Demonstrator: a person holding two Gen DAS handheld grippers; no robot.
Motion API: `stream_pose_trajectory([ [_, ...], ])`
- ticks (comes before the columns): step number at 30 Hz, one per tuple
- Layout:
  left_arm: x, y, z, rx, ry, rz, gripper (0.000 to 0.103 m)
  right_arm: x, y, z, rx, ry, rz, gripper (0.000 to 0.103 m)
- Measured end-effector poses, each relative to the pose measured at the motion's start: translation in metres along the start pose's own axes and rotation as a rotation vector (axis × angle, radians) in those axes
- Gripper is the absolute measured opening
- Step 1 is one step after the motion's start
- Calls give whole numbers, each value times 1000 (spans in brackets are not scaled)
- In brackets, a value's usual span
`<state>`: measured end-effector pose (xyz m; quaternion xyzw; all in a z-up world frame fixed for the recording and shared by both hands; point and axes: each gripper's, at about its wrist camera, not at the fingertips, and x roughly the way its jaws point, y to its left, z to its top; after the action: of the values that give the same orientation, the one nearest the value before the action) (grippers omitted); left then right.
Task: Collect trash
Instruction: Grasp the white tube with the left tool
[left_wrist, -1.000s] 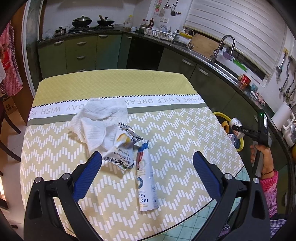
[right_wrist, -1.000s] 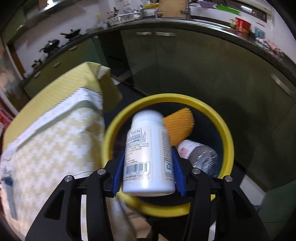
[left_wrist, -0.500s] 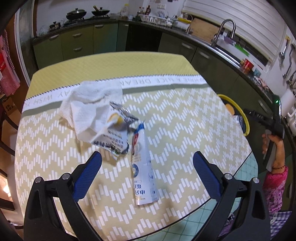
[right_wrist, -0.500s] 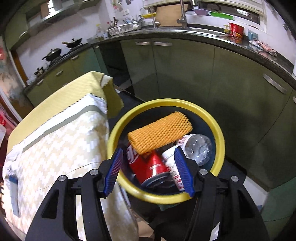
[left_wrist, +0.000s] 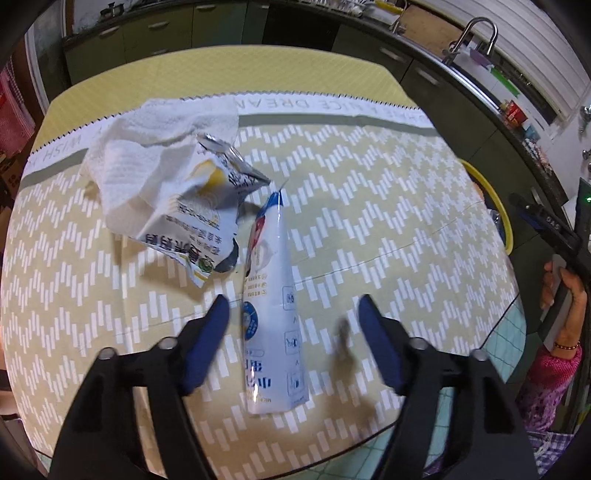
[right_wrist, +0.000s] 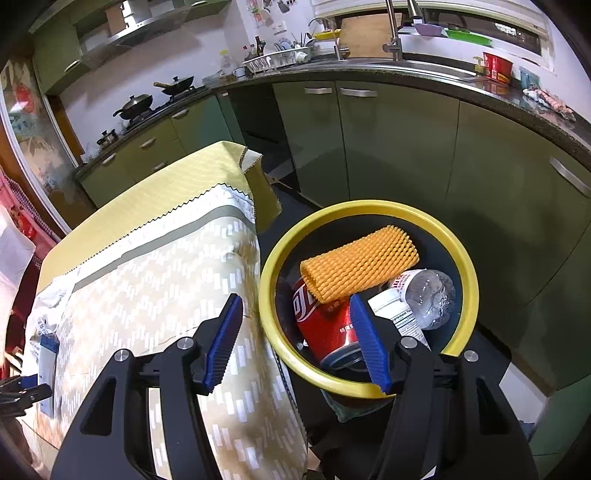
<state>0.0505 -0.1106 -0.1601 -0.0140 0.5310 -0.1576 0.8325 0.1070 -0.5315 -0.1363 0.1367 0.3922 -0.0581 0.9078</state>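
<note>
Left gripper (left_wrist: 291, 306), jaws closing, straddles the near part of the flat white-blue pouch (left_wrist: 271, 314) without touching it. Far left lie a torn wrapper (left_wrist: 199, 225) and paper towel (left_wrist: 155, 155) on the chevron tablecloth (left_wrist: 388, 206). Right gripper (right_wrist: 295, 306), jaws apart and empty, hovers over the yellow-rimmed bin (right_wrist: 469, 280) holding a red can (right_wrist: 328, 325), orange foam net (right_wrist: 358, 266) and white bottle (right_wrist: 399, 314).

Each claw is a matte black plastic frame with two angled arms, each arm pinned by round silver screws. The left claw (left_wrist: 291, 310) carries smooth dark-blue finger pads (left_wrist: 376, 343). The right claw (right_wrist: 295, 332) has brighter blue pads (right_wrist: 369, 347) with fine ribbing. The person's right hand (left_wrist: 565, 299) wears a thin beaded bracelet (left_wrist: 565, 346) above a pink floral-patterned sleeve (left_wrist: 546, 391).
</note>
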Motion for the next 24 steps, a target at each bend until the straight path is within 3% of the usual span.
stream_pose_trajectory([
  [3,2,-2,1,1,-2,25,63,1,-4,-1,10,4,2,60],
  [10,0,0,2,11,-3,45,26,2,-11,-1,24,1,13,60],
  [17,-10,-9,-3,60,-25,39,24,-1,-8,0,20,-5,29,60],
  [24,-33,-55,21,199,-76,-49,24,-18,-20,2,38,-41,21,60],
])
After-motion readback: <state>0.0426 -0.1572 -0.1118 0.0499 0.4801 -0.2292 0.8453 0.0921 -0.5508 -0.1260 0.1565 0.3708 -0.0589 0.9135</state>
